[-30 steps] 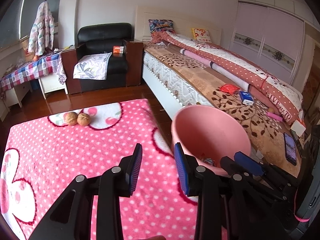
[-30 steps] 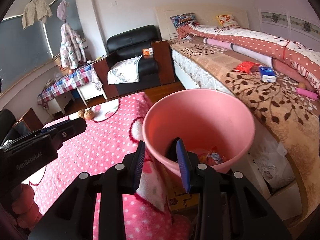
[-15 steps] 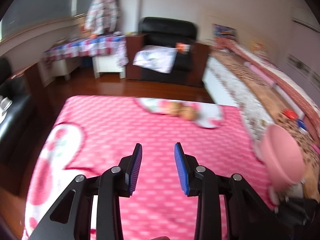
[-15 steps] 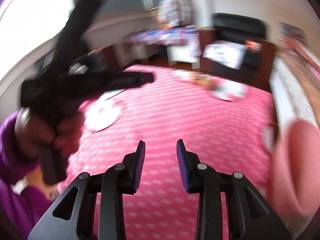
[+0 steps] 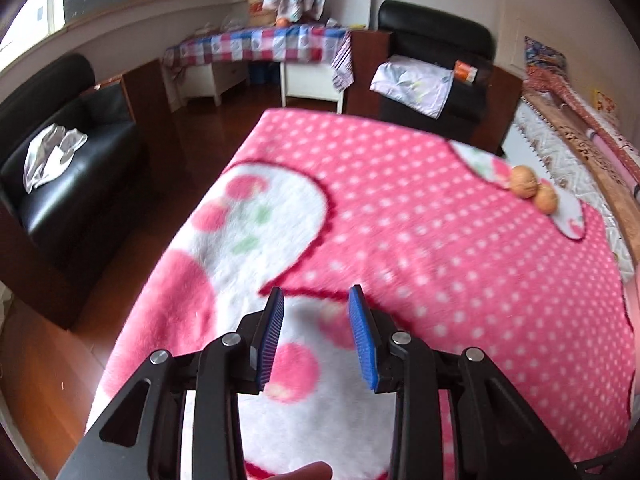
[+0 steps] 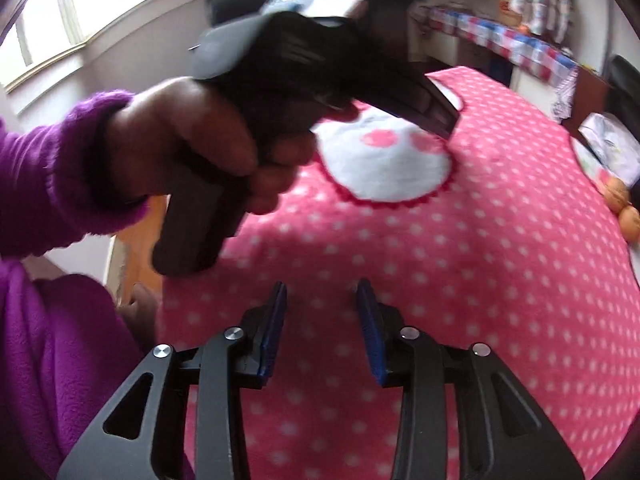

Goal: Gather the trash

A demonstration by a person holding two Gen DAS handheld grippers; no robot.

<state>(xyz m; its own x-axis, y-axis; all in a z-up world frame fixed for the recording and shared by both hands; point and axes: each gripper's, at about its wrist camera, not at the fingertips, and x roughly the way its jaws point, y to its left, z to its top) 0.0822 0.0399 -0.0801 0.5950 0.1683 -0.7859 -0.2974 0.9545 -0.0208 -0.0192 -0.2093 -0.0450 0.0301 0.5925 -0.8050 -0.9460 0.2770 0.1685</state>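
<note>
Both grippers hang over a pink polka-dot blanket (image 5: 420,220) that covers a table. My left gripper (image 5: 316,304) is open with nothing between its blue pads, above a white and pink patch of the blanket. My right gripper (image 6: 322,294) has its jaws opening, with only blanket (image 6: 480,280) showing between them. Two walnuts (image 5: 532,188) lie side by side at the blanket's far right; the right wrist view shows these walnuts (image 6: 622,204) at its right edge. In that view a hand in a purple sleeve (image 6: 52,176) holds the left gripper's black body (image 6: 288,64). The pink bin is out of view.
A black sofa (image 5: 60,148) with a crumpled white cloth (image 5: 52,152) stands left of the table. Beyond the table stand a black armchair (image 5: 436,60), a checked-cloth side table (image 5: 260,44) and, at far right, a bed (image 5: 580,140). Dark wooden floor (image 5: 168,168) lies between them.
Both views have swung left from the pink bin and bed onto the blanket. The walnuts have gone to the right edge. The right gripper's jaws stand wider than before.
</note>
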